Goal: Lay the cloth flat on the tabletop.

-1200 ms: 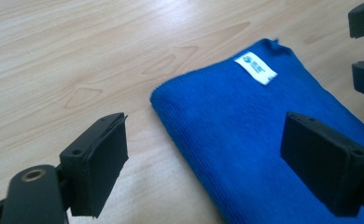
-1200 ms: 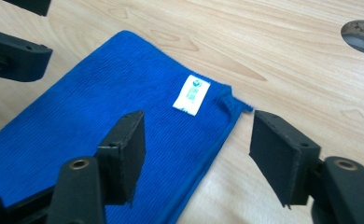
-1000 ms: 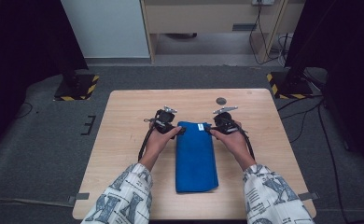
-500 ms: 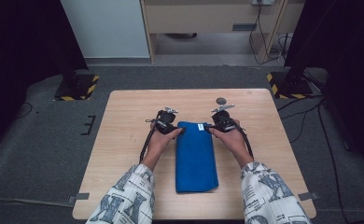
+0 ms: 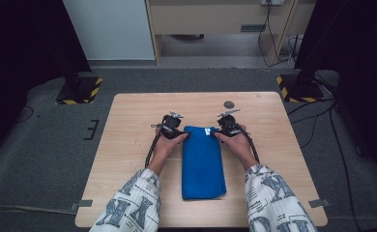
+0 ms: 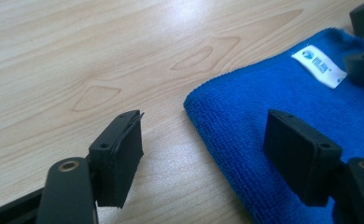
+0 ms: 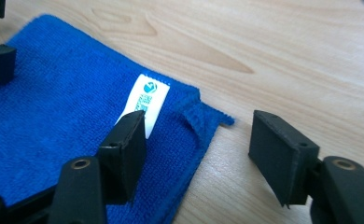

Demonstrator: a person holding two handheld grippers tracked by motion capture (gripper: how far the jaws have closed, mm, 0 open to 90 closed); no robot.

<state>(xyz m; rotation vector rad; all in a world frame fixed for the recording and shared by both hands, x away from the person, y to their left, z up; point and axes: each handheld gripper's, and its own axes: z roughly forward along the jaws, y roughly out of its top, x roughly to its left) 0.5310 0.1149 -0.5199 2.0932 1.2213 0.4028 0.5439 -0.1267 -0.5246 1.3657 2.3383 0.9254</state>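
Note:
A folded blue towel point(image 5: 203, 162) lies lengthwise in the middle of the wooden table point(image 5: 128, 145), with a white label point(image 5: 207, 130) at its far edge. My left gripper point(image 5: 184, 135) sits at the towel's far left corner. Its jaws point(image 6: 206, 135) are open and have just been closing, one pad over bare wood and one over the towel point(image 6: 283, 93). My right gripper point(image 5: 214, 134) sits at the far right corner. Its jaws point(image 7: 199, 135) are open and have just been opening. They straddle the towel's frayed corner point(image 7: 68, 121) beside the label point(image 7: 145, 98).
A small dark disc point(image 5: 229, 104) lies on the table beyond the right gripper. Black stands with yellow-black striped bases stand on the floor at the left point(image 5: 80, 89) and right point(image 5: 297, 87). A wooden cabinet point(image 5: 215, 19) is at the back.
The right gripper has sunk slightly toward the towel's far right corner. The left hand has kept its place.

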